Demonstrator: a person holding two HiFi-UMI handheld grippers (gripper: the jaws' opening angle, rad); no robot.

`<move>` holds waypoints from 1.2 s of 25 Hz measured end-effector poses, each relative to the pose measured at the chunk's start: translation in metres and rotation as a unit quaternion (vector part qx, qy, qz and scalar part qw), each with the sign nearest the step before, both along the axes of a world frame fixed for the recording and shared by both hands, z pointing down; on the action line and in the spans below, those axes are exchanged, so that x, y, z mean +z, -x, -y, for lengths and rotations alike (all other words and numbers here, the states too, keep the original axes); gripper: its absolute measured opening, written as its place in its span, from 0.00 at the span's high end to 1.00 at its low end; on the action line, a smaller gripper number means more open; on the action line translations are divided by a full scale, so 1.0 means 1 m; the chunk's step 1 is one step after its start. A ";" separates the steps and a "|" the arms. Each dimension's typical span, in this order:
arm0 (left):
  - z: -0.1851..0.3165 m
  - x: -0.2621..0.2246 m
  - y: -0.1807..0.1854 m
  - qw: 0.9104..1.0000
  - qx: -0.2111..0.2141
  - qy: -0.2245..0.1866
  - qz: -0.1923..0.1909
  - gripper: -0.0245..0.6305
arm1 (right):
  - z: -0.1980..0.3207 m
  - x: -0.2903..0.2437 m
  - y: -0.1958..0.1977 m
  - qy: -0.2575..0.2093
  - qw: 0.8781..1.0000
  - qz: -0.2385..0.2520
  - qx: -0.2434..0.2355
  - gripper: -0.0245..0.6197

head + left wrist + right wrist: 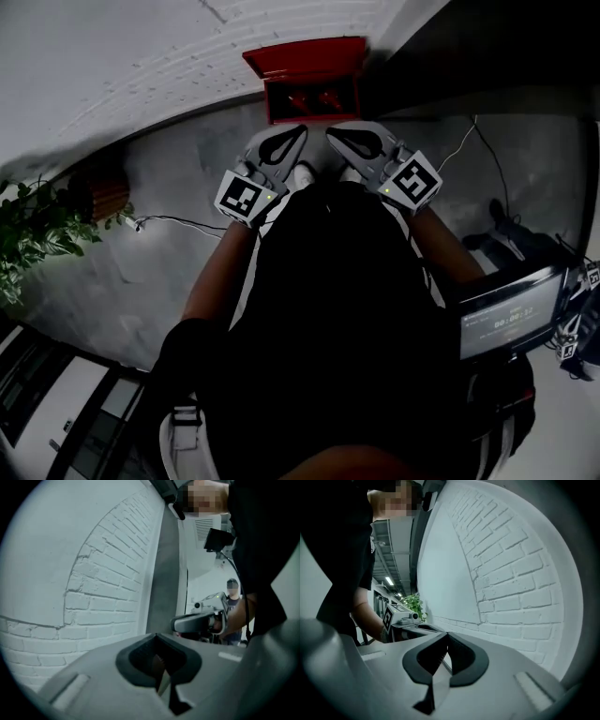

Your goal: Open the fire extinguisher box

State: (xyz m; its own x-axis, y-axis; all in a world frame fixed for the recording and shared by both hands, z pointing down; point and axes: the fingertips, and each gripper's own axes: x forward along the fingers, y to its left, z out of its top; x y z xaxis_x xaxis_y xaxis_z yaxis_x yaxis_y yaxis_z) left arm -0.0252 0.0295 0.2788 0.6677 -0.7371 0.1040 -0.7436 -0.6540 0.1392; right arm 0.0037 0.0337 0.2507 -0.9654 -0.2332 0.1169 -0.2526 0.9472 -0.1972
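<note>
The red fire extinguisher box [309,80] stands on the floor against the white brick wall, its lid raised and red extinguishers [314,97] showing inside. My left gripper [302,128] and right gripper [330,134] are held up side by side in front of my chest, well above the box and touching nothing. Both point at the wall. In the left gripper view the left gripper [156,634] has its jaws together and empty, with the right gripper [197,620] beside it. In the right gripper view the right gripper [447,633] is shut and empty too, beside the left gripper [405,616].
A green plant [33,234] stands at the left, with a brown object [103,192] and a white cable [178,222] on the grey floor. A lit screen [511,314] and dark gear [511,234] sit at the right.
</note>
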 end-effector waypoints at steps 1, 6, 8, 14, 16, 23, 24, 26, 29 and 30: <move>-0.004 -0.007 0.000 1.000 0.004 0.000 -0.002 0.96 | -0.003 -0.007 0.000 -0.004 1.000 -0.003 -0.001 0.95; -0.029 -0.047 0.000 1.000 0.011 0.004 -0.028 0.96 | -0.018 -0.038 0.006 -0.029 0.999 -0.017 -0.015 0.95; -0.031 -0.059 0.001 1.000 0.007 0.005 -0.030 0.96 | -0.019 -0.048 0.007 -0.036 0.999 -0.016 -0.019 0.95; -0.027 -0.074 0.001 1.000 0.007 -0.005 -0.027 0.96 | -0.014 -0.057 0.009 -0.049 0.998 -0.011 -0.024 0.95; -0.026 -0.076 0.001 1.000 0.007 -0.008 -0.027 0.96 | -0.013 -0.057 0.011 -0.053 0.998 -0.010 -0.027 0.95; -0.027 -0.078 -0.004 1.000 0.012 -0.010 -0.024 0.96 | -0.011 -0.059 0.010 -0.046 0.999 -0.002 -0.027 0.95; -0.027 -0.078 -0.004 1.000 0.014 -0.010 -0.023 0.96 | -0.011 -0.059 0.010 -0.046 0.999 0.001 -0.026 0.95; -0.025 -0.078 -0.005 1.000 0.017 -0.009 -0.021 0.96 | -0.010 -0.060 0.009 -0.046 0.999 0.002 -0.026 0.95; -0.027 -0.076 -0.006 1.000 0.021 -0.010 -0.018 0.96 | -0.016 -0.058 0.008 -0.043 0.999 0.001 -0.024 0.95; -0.028 -0.075 -0.006 1.000 0.022 -0.010 -0.018 0.96 | -0.018 -0.057 0.008 -0.043 0.999 0.002 -0.023 0.95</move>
State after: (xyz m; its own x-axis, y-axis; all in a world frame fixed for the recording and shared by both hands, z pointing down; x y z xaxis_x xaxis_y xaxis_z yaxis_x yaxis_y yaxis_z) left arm -0.0197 0.0574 0.2041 0.7021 -0.7092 0.0646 -0.7093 -0.6885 0.1513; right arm -0.0046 0.0513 0.1936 -0.9756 -0.1982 0.0941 -0.2084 0.9712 -0.1158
